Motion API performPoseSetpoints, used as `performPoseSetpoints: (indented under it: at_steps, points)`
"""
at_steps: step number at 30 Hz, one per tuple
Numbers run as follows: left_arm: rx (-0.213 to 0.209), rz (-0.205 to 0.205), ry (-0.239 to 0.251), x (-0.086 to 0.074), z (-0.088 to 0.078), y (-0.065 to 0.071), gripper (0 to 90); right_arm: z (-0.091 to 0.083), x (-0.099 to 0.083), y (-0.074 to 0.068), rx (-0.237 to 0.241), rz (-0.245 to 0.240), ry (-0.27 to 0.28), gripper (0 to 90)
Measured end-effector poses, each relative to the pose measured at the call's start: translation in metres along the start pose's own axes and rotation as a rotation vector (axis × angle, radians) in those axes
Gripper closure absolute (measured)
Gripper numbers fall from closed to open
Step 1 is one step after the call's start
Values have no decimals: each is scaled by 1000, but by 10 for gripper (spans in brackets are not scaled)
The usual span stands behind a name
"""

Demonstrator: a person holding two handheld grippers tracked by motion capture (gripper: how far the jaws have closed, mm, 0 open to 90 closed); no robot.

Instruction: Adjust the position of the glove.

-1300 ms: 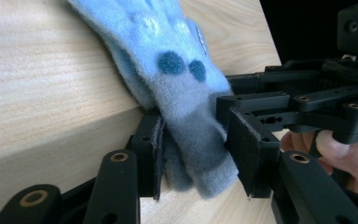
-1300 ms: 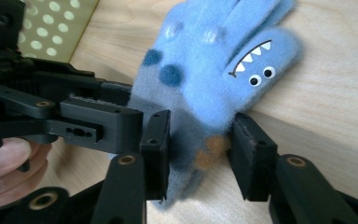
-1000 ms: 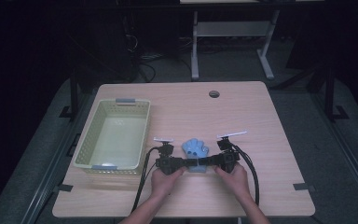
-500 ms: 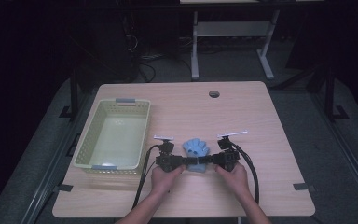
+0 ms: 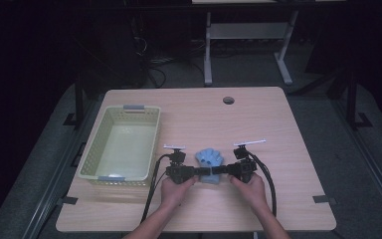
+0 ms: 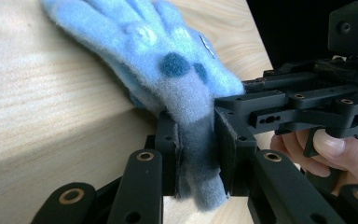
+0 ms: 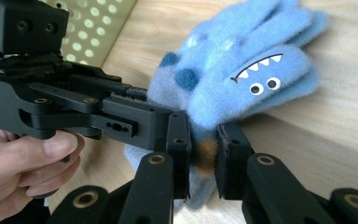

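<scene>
blue glove (image 5: 209,160) is pinched at its near cuff by my left claw (image 5: 197,172) and right claw (image 5: 221,170). it's not yet lifted off the table (image 5: 278,129); the basket (image 5: 121,144) at left sits empty.

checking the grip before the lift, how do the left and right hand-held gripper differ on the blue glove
The left hand-held gripper comes at the blue glove from the basket side; the right hand-held gripper comes from the opposite side. The left pinches a grey patch of cuff, the right a brownish patch. Both are shut on the cuff end, glove fingers pointing away.
</scene>
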State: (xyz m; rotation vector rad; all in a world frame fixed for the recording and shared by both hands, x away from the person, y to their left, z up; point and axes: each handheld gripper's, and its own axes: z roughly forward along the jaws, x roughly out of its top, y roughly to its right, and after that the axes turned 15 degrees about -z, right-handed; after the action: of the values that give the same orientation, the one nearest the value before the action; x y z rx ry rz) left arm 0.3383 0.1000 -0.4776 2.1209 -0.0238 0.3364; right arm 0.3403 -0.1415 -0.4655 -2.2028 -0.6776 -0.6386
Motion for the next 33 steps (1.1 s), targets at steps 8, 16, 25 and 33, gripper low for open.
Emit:
performPoseSetpoints:
  at_steps: [8, 16, 25, 33]
  points:
    - [-4, 30, 10, 5, -6, 11, 716, -8, 7, -5, -2, -17, 19, 781]
    - [-16, 46, 21, 11, -15, 21, 716, -15, 17, -11, 7, -27, 34, 781]
    - [-29, 70, 28, 18, -28, 31, 716, -22, 31, -20, 6, -51, 54, 781]
    - [-43, 71, 34, 23, -39, 34, 716, -23, 41, -28, 11, -73, 51, 781]
